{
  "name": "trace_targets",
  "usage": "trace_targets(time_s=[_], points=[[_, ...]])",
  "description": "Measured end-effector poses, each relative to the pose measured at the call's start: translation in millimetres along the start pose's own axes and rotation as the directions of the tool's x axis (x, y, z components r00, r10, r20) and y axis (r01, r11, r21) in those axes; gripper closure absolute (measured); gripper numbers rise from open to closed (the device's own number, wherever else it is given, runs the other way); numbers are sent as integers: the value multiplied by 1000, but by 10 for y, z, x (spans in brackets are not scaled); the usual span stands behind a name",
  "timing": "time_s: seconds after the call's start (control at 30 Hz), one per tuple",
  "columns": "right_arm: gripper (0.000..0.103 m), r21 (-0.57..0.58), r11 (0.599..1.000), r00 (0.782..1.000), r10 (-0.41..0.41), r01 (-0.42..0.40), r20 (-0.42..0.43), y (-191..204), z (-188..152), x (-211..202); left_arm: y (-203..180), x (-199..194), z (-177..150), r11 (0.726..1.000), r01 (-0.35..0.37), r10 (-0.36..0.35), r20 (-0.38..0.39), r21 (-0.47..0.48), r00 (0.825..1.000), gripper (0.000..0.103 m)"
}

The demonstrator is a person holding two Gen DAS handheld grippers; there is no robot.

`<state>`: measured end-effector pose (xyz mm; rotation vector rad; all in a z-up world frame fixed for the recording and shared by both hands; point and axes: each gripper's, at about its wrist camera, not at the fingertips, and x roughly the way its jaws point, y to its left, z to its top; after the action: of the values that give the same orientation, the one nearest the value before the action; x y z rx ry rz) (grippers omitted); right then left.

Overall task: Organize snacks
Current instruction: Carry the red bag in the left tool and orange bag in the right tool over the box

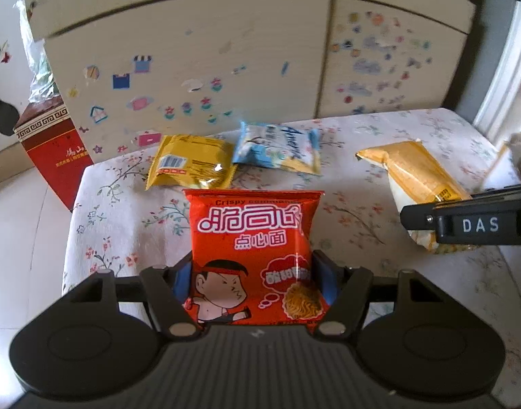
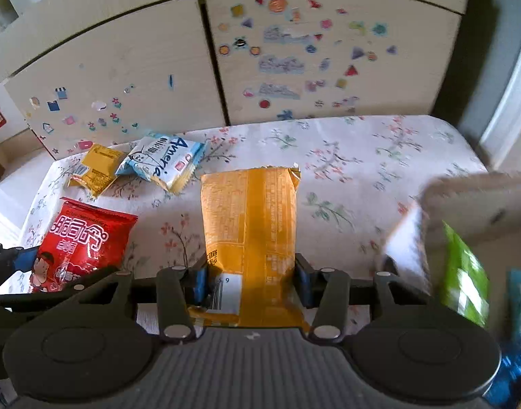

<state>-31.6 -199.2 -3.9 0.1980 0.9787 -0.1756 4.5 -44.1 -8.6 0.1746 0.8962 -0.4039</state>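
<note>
My left gripper [image 1: 253, 283] is shut on a red crispy-noodle snack bag [image 1: 253, 255], its fingers pressing the bag's two sides. The bag also shows in the right wrist view [image 2: 79, 245]. My right gripper [image 2: 250, 279] is shut on an orange snack packet [image 2: 250, 218], which shows in the left wrist view [image 1: 420, 184] under the right gripper's body [image 1: 471, 221]. A yellow packet [image 1: 188, 167] and a light blue packet [image 1: 280, 150] lie side by side at the table's far edge.
The table carries a floral cloth [image 2: 345, 170]. A cardboard box [image 2: 471, 204] at the right holds a green packet [image 2: 464, 276] and a blue one [image 2: 519, 306]. A sticker-covered cabinet [image 1: 209, 54] stands behind. A red box [image 1: 52, 143] stands at the left.
</note>
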Motion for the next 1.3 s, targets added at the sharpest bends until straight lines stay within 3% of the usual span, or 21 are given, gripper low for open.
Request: trace_targets(time_s=[0.23,0.57,0.97,1.3], points=[[49,-20,999,999,-42,43,34,-20,-187,-424,-54,-332,-43,999,34,-33,38,-21,999,35],[49,-19,998,989,-57,60,138,-95,-389,-1070,-291,-811,-181,997,39,-46,121,60,992,35],[49,27,999,970,-37,31,239,-273,-612,-1684,-294,-1179,-280,998,57,-52,215,-18,975,35],[49,161,986,954,-91,46,284,-840,-711,-2096,-619,-1237,-432,992,123,-120,221,0,968,35]])
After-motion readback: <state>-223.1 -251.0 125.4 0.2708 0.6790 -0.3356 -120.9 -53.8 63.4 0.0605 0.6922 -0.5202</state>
